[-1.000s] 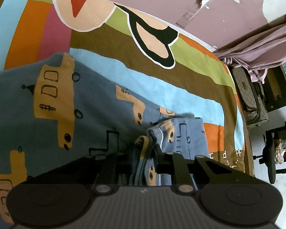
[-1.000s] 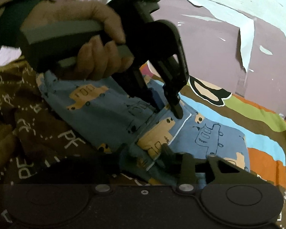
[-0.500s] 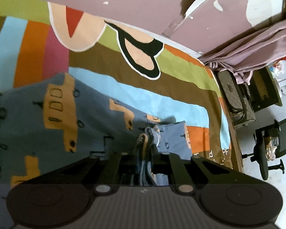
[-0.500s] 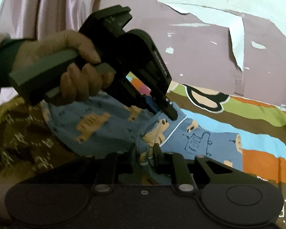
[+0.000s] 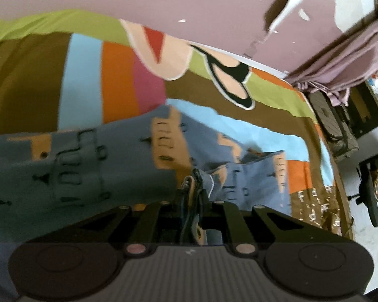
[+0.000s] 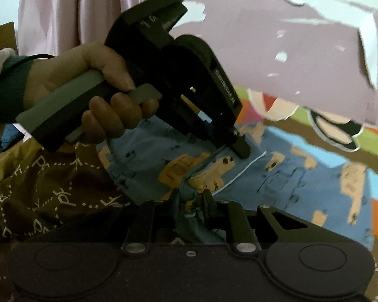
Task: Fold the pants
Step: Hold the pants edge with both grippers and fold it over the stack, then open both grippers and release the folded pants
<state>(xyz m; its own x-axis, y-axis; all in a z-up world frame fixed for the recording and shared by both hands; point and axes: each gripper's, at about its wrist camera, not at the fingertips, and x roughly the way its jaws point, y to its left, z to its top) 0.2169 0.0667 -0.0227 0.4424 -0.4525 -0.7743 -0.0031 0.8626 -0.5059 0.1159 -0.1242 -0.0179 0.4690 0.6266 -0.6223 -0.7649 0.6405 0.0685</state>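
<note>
The pants (image 5: 93, 166) are blue with orange vehicle prints and lie on a striped bedspread (image 5: 93, 83). My left gripper (image 5: 192, 196) is shut on a bunched edge of the pants and holds it raised. My right gripper (image 6: 192, 196) is shut on another bunched edge of the pants (image 6: 302, 183). In the right wrist view the left gripper (image 6: 237, 148) shows held in a hand, its fingers pinching the cloth just beyond my right one. The two grips are close together. The cloth drapes from them down to the bed.
A pink wall (image 5: 214, 7) with peeling paint runs behind the bed. A brown patterned blanket (image 6: 37, 188) lies at the bed's near side. A bag (image 5: 332, 123), pink drapes (image 5: 345, 60) and an office chair (image 5: 373, 191) stand past the bed's right edge.
Both grippers have lifted and moved toward the wall with the pants edges still held. More of the bedspread shows, and the cloth hangs stretched below them.
</note>
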